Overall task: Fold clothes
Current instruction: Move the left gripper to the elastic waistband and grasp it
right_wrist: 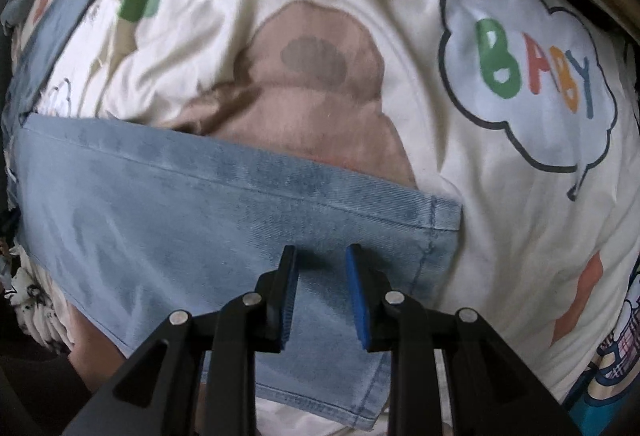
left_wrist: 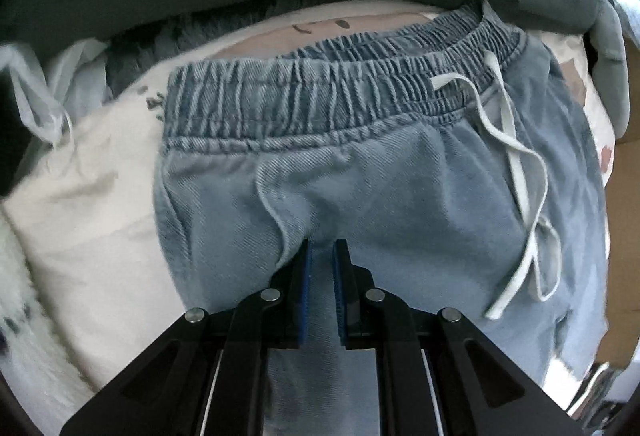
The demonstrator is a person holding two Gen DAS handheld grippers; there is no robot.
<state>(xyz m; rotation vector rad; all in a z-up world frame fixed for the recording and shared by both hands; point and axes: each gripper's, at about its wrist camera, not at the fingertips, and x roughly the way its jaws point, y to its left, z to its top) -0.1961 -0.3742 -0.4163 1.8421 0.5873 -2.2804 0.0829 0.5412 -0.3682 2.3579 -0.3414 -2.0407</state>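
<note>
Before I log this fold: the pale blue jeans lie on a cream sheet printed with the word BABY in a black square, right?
Not quite. The right wrist view shows BABY inside a cloud-shaped speech bubble, not a black square. The rest holds: the pale blue jeans lie on the cream sheet.

My left gripper (left_wrist: 321, 248) is matte black — two angled linkage arms each side, pinned with round silver rivets, and ridged blue pads (left_wrist: 306, 292) lining the fingers. My right gripper (right_wrist: 322, 254) is built the same — black arms, silver pins, blue pads (right_wrist: 362, 300).
</note>
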